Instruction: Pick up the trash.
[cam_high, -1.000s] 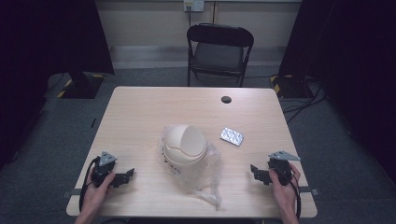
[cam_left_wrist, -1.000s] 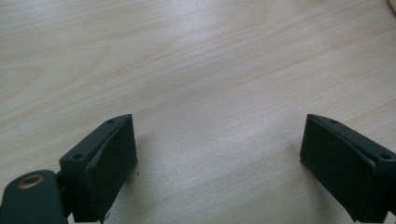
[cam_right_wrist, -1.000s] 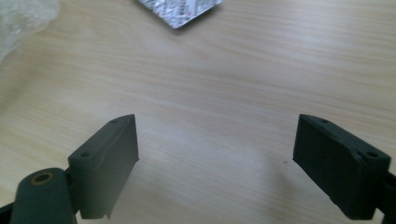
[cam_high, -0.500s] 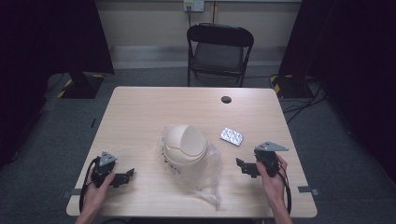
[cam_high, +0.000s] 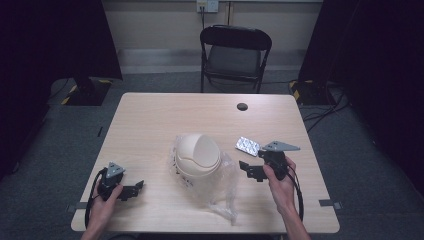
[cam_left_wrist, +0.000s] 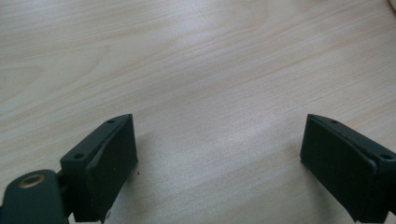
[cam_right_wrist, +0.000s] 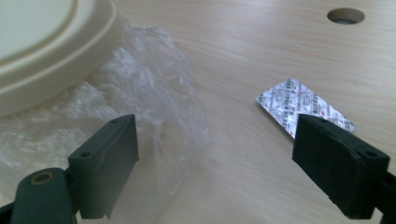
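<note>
Presently, blister pack (cam_high: 248, 145) lies flat on the table (cam_high: 150, 125), just beside the right gripper (cam_high: 248, 168), whose jaws stand wide and empty.
Clear bag (cam_right_wrist: 154, 93) under the cream lid (cam_high: 197, 155) crowds its approach, probably; left gripper (cam_high: 134, 187), open, rests well apart.

Black folding chair (cam_high: 235, 55) behind table (cam_high: 150, 125); round cable hole (cam_high: 242, 106) near far edge.

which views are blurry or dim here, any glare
High view: the room edges are dark, while the table is evenly lit and lightly soft. Right gripper view: the plastic bag glints, the pill pack is sharp, and the near jaws are soft. Left gripper view: the wood grain is clear and shadows are faint.
</note>
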